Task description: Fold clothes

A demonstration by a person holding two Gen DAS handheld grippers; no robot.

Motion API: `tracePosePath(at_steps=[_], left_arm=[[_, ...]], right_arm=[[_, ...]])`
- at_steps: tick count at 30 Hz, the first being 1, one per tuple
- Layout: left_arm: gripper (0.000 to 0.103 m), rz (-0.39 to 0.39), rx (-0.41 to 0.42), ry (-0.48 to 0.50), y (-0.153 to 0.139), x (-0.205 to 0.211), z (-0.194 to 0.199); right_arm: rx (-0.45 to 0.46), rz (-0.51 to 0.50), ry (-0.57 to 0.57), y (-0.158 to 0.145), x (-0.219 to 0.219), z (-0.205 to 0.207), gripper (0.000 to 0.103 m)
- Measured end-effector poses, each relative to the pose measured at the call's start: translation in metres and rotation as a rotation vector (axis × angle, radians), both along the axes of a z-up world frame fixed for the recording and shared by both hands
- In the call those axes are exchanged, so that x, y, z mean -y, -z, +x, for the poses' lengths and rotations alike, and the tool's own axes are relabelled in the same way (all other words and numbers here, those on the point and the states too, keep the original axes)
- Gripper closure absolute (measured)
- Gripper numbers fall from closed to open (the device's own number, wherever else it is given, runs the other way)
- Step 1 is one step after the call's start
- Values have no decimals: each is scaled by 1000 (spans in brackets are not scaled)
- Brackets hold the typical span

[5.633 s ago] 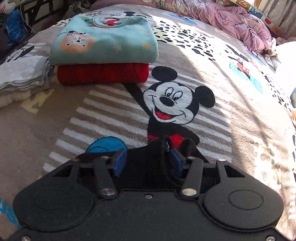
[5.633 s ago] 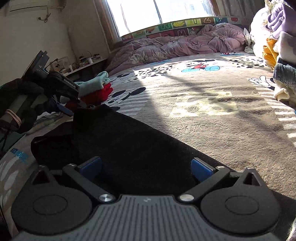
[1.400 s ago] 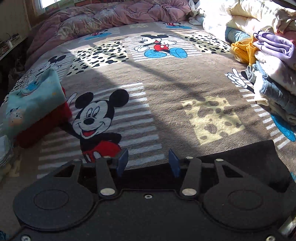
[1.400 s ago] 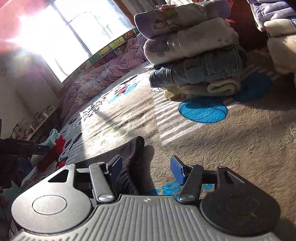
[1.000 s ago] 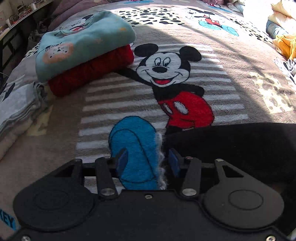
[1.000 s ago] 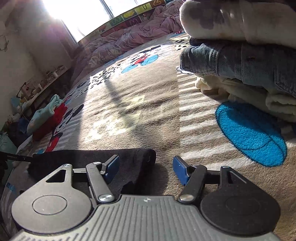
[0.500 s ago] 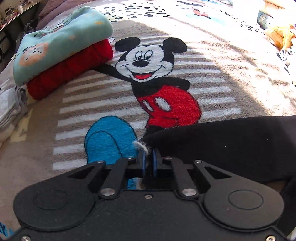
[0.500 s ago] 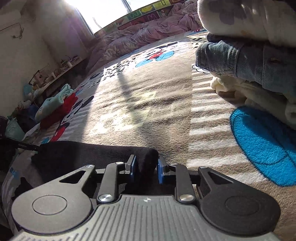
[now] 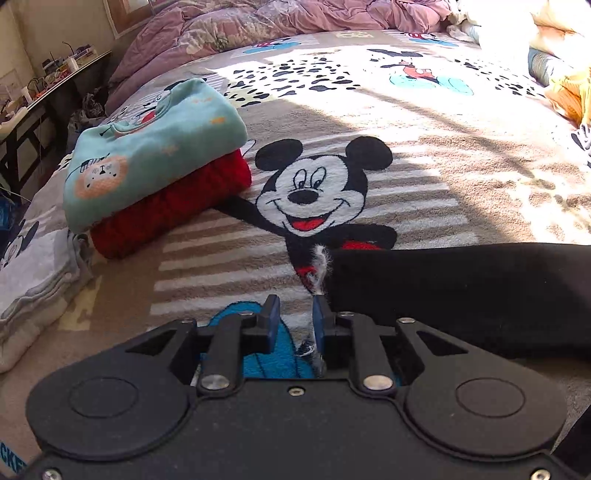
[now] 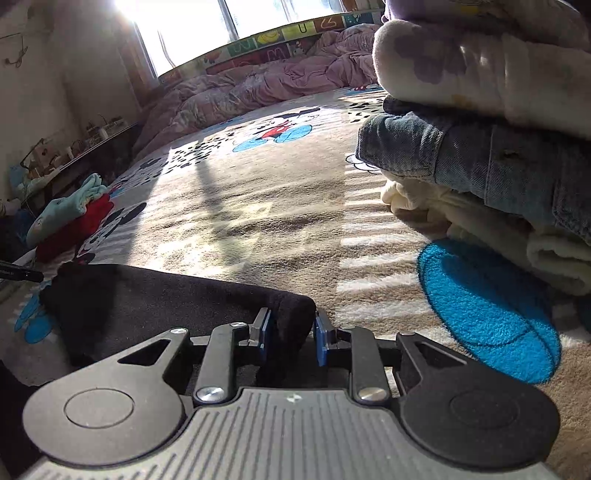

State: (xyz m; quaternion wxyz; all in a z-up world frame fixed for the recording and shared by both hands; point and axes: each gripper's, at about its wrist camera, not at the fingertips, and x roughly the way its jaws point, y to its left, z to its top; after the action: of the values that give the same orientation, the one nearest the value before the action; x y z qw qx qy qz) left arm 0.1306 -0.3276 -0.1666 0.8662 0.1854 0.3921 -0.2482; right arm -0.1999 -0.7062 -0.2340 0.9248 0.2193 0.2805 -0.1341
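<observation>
A black garment [image 9: 461, 291] lies as a long folded band across the Mickey Mouse blanket [image 9: 424, 206]. My left gripper [image 9: 294, 319] hovers at its left end. Its jaws are opening, with only a white tuft of fluff by the right pad and blue blanket showing in the gap. The garment's edge lies just outside the right finger. In the right wrist view, the black garment [image 10: 166, 295] ends in a rolled fold. That fold sits between the pads of my right gripper [image 10: 291, 332]. Those jaws are opening a little, but both pads still touch the fold.
A folded teal sweatshirt [image 9: 147, 155] rests on a folded red garment [image 9: 173, 210] at the left, beside a grey folded piece [image 9: 33, 273]. Stacked jeans [image 10: 498, 166] and cream fabric [image 10: 480, 221] stand close on the right. A pink quilt [image 9: 295, 18] lies at the far end.
Both grippers closed at the garment's ends, then their jaws parted somewhat. The left one no longer pinches anything and has drawn back a little. The right one has stayed put on the fold.
</observation>
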Motion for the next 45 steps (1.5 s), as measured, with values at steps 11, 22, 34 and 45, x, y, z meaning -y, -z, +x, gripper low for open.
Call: tracePosePath(at_steps=[11, 22, 34, 45], left_arm=[[86, -99, -50, 216, 3, 44, -53], [78, -72, -140, 167, 28, 49, -43], [72, 65, 11, 60, 19, 30, -37], [72, -25, -75, 483, 22, 124, -139]], right_arm=[[74, -39, 1, -17, 0, -10, 61], [-56, -128, -91, -3, -16, 0, 61], [-22, -170, -85, -11, -20, -9, 60], [-53, -280, -285, -19, -78, 15, 68]])
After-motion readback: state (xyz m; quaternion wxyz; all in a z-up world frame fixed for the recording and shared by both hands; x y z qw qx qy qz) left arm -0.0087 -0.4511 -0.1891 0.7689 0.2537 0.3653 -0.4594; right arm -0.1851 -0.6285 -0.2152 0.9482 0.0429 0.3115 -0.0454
